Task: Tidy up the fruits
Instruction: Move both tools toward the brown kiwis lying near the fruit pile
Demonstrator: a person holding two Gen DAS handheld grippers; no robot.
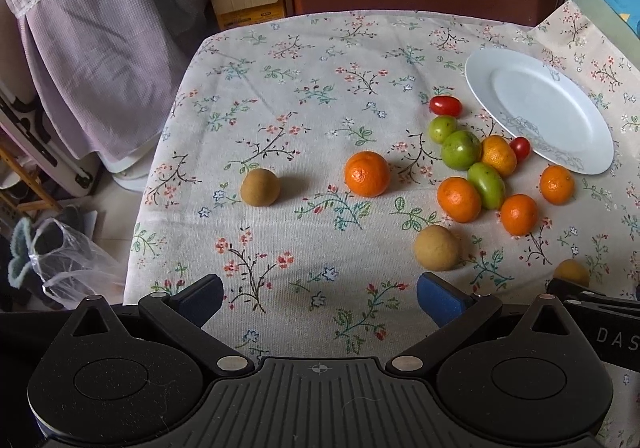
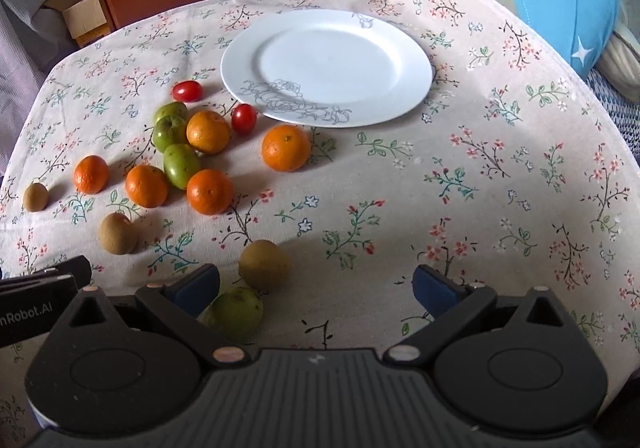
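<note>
Left gripper (image 1: 320, 298) spread wide above floral tablecloth (image 1: 280, 108), holding nothing. Ahead: brown fruit (image 1: 260, 187), lone orange (image 1: 367, 173), then clustered oranges, green fruits (image 1: 461, 149) and cherry tomatoes (image 1: 445, 105) just beside empty white plate (image 1: 480, 80). Right gripper (image 2: 316, 284) likewise spread, empty, green fruit (image 2: 236, 312) by its left finger.

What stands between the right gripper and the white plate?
Nothing visible blocks it. The right gripper is open and empty, and only bare floral tablecloth lies straight ahead up to the white plate. The nearest fruits, a brown fruit and an orange, sit left of that line.
</note>
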